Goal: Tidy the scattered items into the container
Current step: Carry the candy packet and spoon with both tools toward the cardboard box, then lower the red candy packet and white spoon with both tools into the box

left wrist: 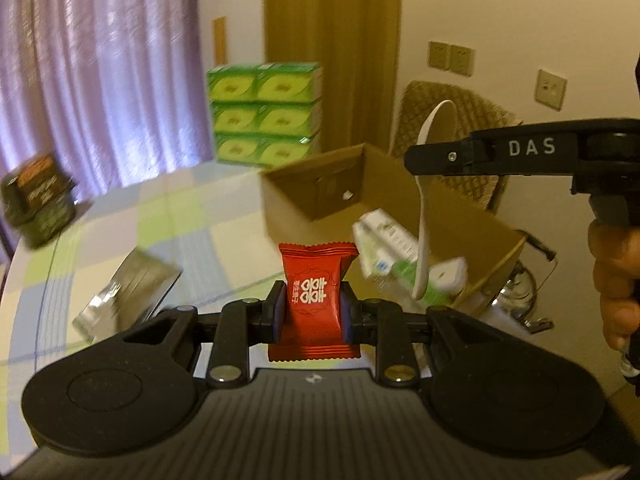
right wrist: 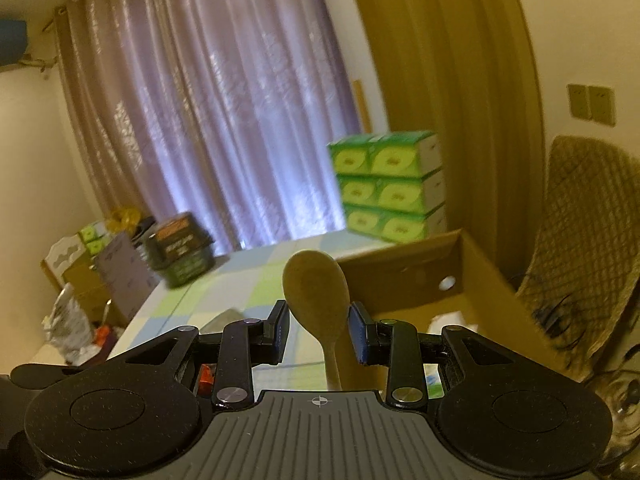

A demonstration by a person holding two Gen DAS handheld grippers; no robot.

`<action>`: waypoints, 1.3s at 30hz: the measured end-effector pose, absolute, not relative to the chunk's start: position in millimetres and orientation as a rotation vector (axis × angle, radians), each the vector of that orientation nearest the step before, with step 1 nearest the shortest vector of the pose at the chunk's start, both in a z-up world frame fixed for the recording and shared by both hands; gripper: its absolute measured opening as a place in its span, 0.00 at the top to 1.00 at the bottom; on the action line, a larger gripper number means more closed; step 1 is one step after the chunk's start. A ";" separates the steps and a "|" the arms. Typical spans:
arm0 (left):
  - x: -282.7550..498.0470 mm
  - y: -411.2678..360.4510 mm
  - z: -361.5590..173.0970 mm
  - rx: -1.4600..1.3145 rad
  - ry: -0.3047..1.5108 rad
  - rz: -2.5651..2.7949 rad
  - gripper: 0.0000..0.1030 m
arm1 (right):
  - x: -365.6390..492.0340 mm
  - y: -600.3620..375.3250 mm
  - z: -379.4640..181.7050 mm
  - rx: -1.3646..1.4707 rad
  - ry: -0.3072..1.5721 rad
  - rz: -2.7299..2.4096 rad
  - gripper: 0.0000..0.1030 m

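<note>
Candy in a red wrapper (left wrist: 313, 300) sat clamped between the pads of our left tongs (left wrist: 312, 312), held upright above the bench (left wrist: 120, 232) and just near of the open cardboard box (left wrist: 320, 184). Our right tongs (right wrist: 319, 330) had their pads apart on either side of a pale spoon (right wrist: 316, 292); we could not tell whether they touched it. In the left wrist view that spoon (left wrist: 424, 216) hung bowl up over the box's right part, with the right tongs (left wrist: 416, 158) across it and a hand (left wrist: 616, 280) on the handle below. White and green packets (left wrist: 384, 252) already lay inside the box. A silvery packet (left wrist: 128, 292) lay on the checked bench to the left, a dark tin (left wrist: 38, 200) stood at the far left edge, and green tissue boxes (left wrist: 266, 116) were stacked far behind.
</note>
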State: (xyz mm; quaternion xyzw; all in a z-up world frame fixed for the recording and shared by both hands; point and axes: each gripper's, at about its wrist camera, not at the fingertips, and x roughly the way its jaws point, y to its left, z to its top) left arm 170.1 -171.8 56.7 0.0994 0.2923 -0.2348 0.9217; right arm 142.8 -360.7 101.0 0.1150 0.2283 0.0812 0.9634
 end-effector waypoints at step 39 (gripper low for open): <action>239.8 -291.5 24.6 0.205 0.654 -0.634 0.79 | 187.2 -463.8 53.9 0.222 0.562 0.046 0.66</action>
